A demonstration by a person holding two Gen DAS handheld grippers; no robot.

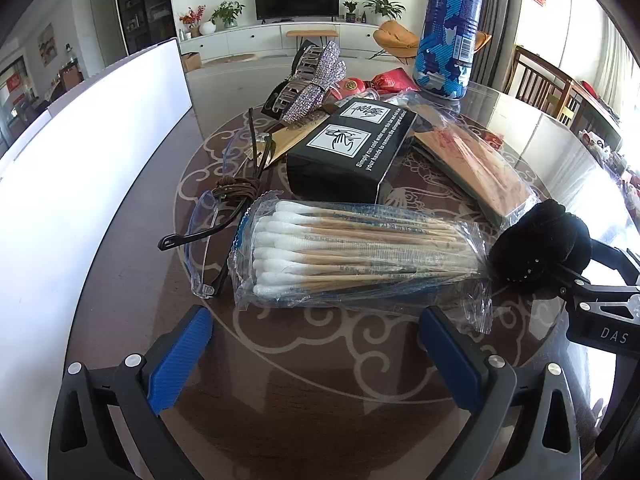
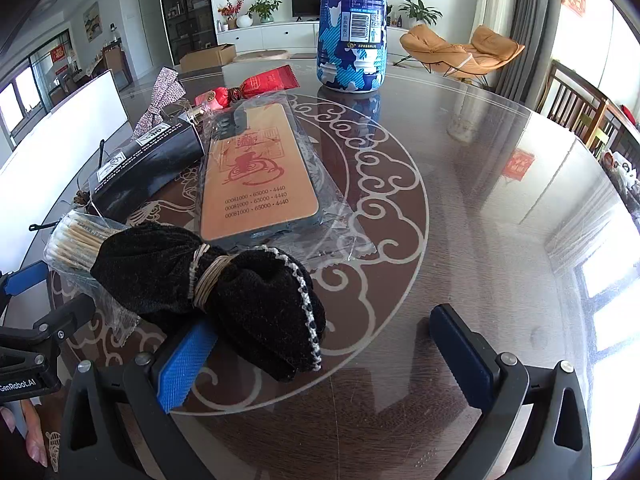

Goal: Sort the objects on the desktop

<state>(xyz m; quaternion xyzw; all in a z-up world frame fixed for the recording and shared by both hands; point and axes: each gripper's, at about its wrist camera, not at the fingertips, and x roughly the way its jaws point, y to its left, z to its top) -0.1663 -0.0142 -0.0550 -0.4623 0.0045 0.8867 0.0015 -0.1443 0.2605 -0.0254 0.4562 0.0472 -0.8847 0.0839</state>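
My left gripper (image 1: pixel 316 356) is open, low over the round glass table (image 1: pixel 320 400), its blue pads just short of a clear packet of cotton swabs (image 1: pixel 360 256). My right gripper (image 2: pixel 326 360) is open too; a black velvet hair tie (image 2: pixel 216 288) lies against its left pad and partly between the fingers. In the left wrist view the same hair tie (image 1: pixel 540 240) lies at the right end of the swab packet. Beyond are a black box (image 1: pixel 348 148), a bagged phone case (image 2: pixel 256 168), clear safety glasses (image 1: pixel 204 232) and a rhinestone hair clip (image 1: pixel 316 76).
A tall blue patterned bottle (image 2: pixel 352 24) stands at the far side, with red wrapped sweets (image 2: pixel 264 80) beside it. A white box (image 1: pixel 80 160) runs along the left. Bare glass (image 2: pixel 500 200) spreads to the right. A person's hand (image 2: pixel 32 440) shows at the lower left.
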